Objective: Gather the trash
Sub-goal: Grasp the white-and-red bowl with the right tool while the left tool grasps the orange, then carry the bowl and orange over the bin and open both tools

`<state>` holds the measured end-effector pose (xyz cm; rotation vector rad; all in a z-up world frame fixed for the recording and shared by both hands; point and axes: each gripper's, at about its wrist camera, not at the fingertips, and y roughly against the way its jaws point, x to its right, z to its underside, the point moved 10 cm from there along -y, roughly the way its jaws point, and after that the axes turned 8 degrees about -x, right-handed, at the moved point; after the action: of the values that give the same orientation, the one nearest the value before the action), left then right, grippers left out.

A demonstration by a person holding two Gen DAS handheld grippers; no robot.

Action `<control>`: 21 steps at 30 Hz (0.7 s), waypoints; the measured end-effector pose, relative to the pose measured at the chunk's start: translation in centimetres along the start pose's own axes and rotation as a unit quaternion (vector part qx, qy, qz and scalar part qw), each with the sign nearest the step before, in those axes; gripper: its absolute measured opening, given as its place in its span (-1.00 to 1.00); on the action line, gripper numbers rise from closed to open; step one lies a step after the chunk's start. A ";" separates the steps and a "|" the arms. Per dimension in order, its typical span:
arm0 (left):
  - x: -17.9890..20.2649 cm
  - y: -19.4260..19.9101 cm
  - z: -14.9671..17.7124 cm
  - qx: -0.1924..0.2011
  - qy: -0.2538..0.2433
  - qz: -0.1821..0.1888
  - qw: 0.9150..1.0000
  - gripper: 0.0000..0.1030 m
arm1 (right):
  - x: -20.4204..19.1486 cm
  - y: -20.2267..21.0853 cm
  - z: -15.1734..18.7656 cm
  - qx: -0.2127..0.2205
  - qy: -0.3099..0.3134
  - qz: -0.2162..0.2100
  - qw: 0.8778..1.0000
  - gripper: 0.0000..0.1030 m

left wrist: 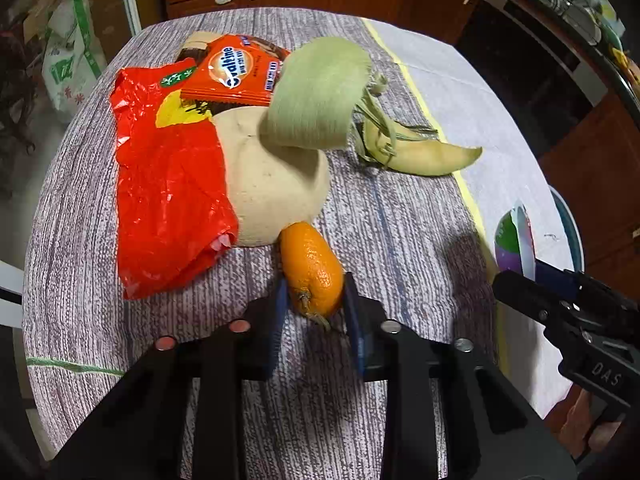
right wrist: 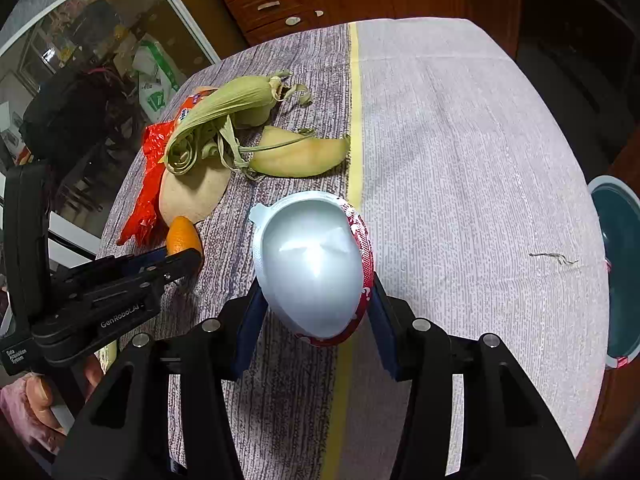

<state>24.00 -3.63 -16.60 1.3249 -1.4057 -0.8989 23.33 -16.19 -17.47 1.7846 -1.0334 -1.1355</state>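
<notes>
Blue pads line both claws. The left claw [left wrist: 314, 300] has its fingers narrowed around a piece of orange peel [left wrist: 314, 270]; the pads sit against both sides of the peel, which rests on the worktop [left wrist: 400, 216]. The right claw [right wrist: 316, 312] stands about half open and grips a silver foil cup [right wrist: 308, 268] with a red printed outside, open side facing up toward the camera, held above the worktop's yellow stripe [right wrist: 354, 120].

Just beyond the orange peel lies a tan melon rind [left wrist: 276, 192], touching the peel's far end. A red plastic bag [left wrist: 168, 196] lies against the rind's left side. An orange drink sachet [left wrist: 236, 70] rests on the bag's far edge. A green corn husk [left wrist: 316, 96] curls over the top of the rind. A pale melon slice [left wrist: 424, 154] lies to the right of the husk, near the stripe.

A teal bin [right wrist: 618, 240] stands off the worktop's right edge. A thin dark scrap [right wrist: 554, 258] lies on the lighter half of the cloth, well apart from the pile.
</notes>
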 end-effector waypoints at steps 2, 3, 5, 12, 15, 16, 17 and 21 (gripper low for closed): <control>0.4 0.1 0.1 0.002 -0.010 -0.005 1.000 -0.58 | 0.4 0.1 0.2 0.000 -0.004 -0.001 1.000 -0.09; 0.7 0.2 0.1 0.001 -0.017 -0.002 1.000 -0.59 | 0.6 0.1 0.3 0.001 -0.006 -0.001 1.000 -0.09; 1.2 0.5 0.4 0.004 -0.029 0.000 1.000 -0.61 | 0.9 0.4 0.5 0.003 -0.010 0.001 1.000 -0.09; 4.2 3.0 -0.1 0.027 -0.082 0.018 0.996 -0.61 | 3.3 2.6 0.9 0.022 -0.035 0.008 0.999 -0.09; 6.6 3.9 -1.0 0.035 -0.106 0.030 0.993 -0.61 | 5.4 4.6 0.9 0.040 -0.050 0.022 0.998 -0.09; 7.7 4.1 -1.3 0.038 -0.118 0.036 0.992 -0.61 | 6.4 5.5 0.9 0.048 -0.057 0.028 0.997 -0.09; 8.9 4.3 -1.5 0.041 -0.131 0.041 0.990 -0.61 | 7.0 6.2 1.0 0.054 -0.063 0.033 0.996 -0.09; 13.7 4.8 -2.3 0.047 -0.186 0.065 0.979 -0.61 | 11.2 9.6 1.7 0.079 -0.098 0.053 0.991 -0.09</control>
<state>25.73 -16.31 -9.31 1.1555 -1.8219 -1.0384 22.60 -30.25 -12.89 1.7415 -1.3521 -1.2100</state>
